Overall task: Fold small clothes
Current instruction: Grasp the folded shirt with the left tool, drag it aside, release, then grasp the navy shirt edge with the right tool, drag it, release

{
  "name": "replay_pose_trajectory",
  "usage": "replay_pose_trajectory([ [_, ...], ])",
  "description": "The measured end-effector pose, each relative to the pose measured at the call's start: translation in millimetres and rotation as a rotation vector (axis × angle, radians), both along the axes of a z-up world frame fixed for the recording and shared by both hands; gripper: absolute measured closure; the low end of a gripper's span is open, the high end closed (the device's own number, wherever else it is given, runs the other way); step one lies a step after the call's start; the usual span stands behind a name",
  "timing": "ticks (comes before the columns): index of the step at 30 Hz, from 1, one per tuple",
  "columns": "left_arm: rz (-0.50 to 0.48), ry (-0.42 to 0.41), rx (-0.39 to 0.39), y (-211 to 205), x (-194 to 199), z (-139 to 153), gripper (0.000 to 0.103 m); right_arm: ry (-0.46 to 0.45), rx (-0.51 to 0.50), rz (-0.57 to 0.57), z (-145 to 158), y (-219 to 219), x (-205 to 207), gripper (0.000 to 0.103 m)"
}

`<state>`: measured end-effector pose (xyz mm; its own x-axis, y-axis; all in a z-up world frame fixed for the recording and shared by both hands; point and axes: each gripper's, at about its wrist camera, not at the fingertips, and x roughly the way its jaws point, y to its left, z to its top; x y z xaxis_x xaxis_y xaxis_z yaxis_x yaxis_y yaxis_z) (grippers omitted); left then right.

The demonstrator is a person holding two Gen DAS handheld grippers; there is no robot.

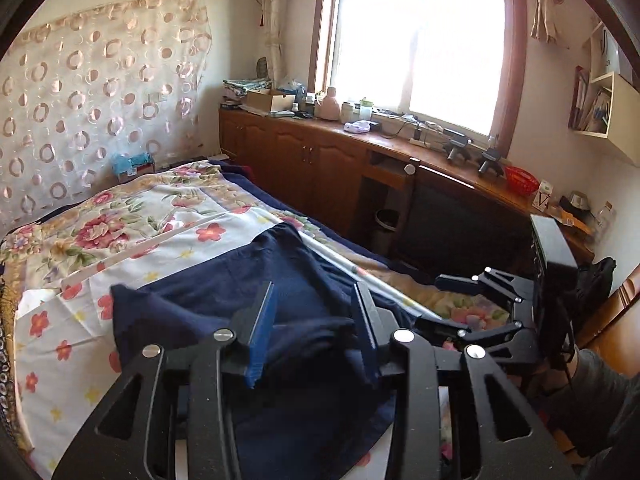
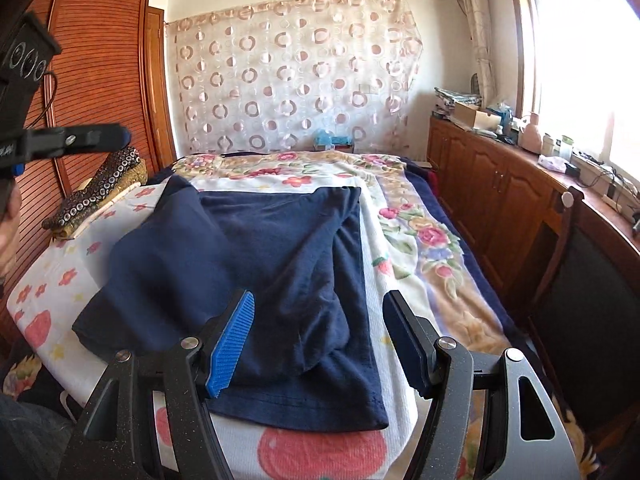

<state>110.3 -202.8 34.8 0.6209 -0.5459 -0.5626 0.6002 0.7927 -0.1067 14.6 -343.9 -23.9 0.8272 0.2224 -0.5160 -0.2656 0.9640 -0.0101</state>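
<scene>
Right wrist view: navy garment (image 2: pixel 256 264) lies folded on floral bedspread (image 2: pixel 420 240).

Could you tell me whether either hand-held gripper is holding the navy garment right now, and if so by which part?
Nothing is held: the left hand-held gripper and right hand-held gripper both stand open over the navy garment.

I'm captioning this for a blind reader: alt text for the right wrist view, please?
A navy garment lies partly folded on a floral sheet on a bed, with the right gripper open above its near edge. A wardrobe stands to the left.
</scene>
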Motion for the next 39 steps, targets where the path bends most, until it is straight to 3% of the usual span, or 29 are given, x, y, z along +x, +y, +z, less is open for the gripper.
replay_pose_trajectory([
  [8, 0.126, 0.009, 0.021, 52.1, -4.4, -15.5, 0.061, 0.016, 0.003, 0.049, 2.0, 17.4, 19.1, 0.034],
  [10, 0.165, 0.009, 0.031, 69.1, -8.0, -22.5, 0.045, 0.015, -0.008, 0.074, 3.4, 28.7, 23.5, 0.034],
  [13, 0.231, 0.019, 0.023, 100.4, -13.2, -35.8, 0.041, 0.021, -0.024, 0.113, 5.2, 50.9, 33.8, 0.034],
  [26, 0.472, 0.058, 0.004, 191.7, -28.0, -65.6, 0.037, 0.074, -0.085, 0.354, 8.4, 160.1, 89.8, 0.034],
  [39, 0.521, 0.053, 0.003, 223.3, -33.7, -71.4, 0.036, 0.166, -0.204, 0.510, -9.9, 221.3, 129.5, 0.034],
])
